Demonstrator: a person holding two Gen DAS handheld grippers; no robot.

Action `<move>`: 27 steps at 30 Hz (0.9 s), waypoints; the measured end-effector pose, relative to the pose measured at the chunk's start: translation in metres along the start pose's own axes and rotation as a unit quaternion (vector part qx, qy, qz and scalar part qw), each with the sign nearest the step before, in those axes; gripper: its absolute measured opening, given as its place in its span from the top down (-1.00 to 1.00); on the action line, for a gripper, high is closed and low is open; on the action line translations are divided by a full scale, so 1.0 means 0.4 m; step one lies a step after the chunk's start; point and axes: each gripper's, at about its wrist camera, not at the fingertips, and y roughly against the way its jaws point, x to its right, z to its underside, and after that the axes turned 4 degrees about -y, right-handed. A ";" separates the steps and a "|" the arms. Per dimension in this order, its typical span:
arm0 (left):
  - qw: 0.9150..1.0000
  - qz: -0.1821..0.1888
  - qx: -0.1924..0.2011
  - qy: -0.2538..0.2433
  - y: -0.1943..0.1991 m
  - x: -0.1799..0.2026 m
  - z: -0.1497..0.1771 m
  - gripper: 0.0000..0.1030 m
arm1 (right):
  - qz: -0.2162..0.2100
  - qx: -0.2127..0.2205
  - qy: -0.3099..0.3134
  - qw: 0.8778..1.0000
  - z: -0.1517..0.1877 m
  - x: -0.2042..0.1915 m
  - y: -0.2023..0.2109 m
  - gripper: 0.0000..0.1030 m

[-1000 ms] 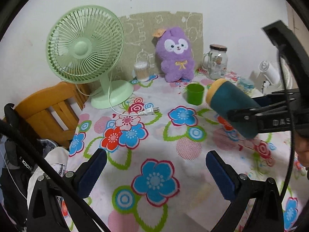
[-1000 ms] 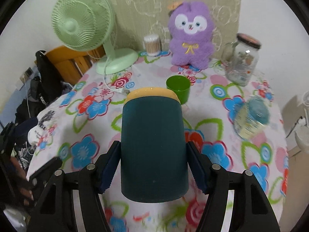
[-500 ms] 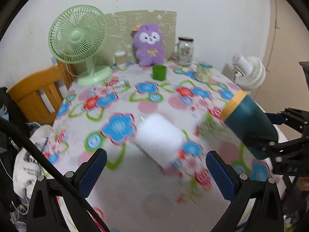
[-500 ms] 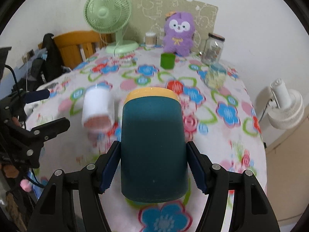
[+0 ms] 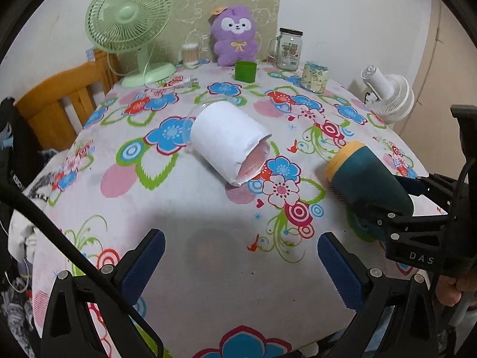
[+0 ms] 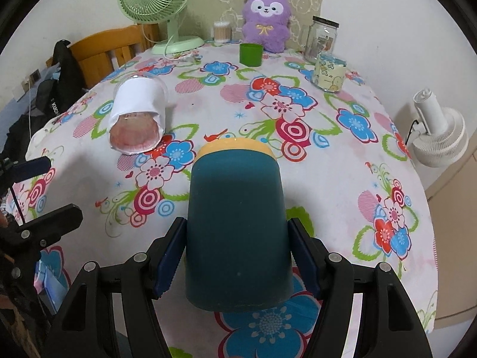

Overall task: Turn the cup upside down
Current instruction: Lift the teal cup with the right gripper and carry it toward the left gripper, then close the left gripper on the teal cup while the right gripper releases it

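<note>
My right gripper [image 6: 237, 264] clamped the teal cup [image 6: 237, 226] with my left gripper [image 5: 238, 264] open and empty; I judged a slow, firm wrist roll best before lowering its yellow rim [image 6: 235, 146] flat onto the tablecloth [image 6: 342, 179].

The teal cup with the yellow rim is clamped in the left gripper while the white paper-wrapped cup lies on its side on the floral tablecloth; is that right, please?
Not quite: the right gripper is the one clamped on the teal cup, as the right wrist view shows. The left gripper is open and empty. The rest holds: the white paper-wrapped cup lies on its side on the floral tablecloth.
</note>
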 end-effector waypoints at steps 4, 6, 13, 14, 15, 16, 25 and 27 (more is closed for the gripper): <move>1.000 0.009 0.000 0.010 0.007 -0.003 -0.002 -1.00 | -0.030 -0.009 0.003 0.999 -0.006 0.000 0.016 -0.51; 1.000 0.014 0.002 0.012 0.014 -0.004 -0.010 -1.00 | -0.047 -0.005 0.009 0.999 -0.010 -0.001 0.038 -0.51; 0.999 0.040 0.025 0.002 0.050 0.048 -0.056 -1.00 | -0.073 0.038 0.006 0.997 -0.015 0.056 0.169 -0.55; 0.999 0.046 0.029 -0.002 0.055 0.065 -0.063 -1.00 | -0.077 0.045 0.000 0.996 -0.013 0.068 0.186 -0.66; 0.998 0.053 0.033 -0.004 0.057 0.083 -0.070 -1.00 | -0.083 0.060 -0.011 0.995 -0.004 0.094 0.215 -0.77; 0.997 0.062 0.036 -0.006 0.058 0.103 -0.076 -1.00 | -0.085 0.072 -0.022 0.994 0.003 0.114 0.235 -0.82; 0.993 0.112 0.030 -0.027 0.001 0.286 -0.116 -1.00 | -0.019 0.118 -0.047 0.992 0.106 0.255 0.320 -0.86; 0.993 0.114 0.022 -0.025 -0.020 0.306 -0.117 -1.00 | -0.011 0.115 -0.050 0.992 0.122 0.278 0.317 -0.86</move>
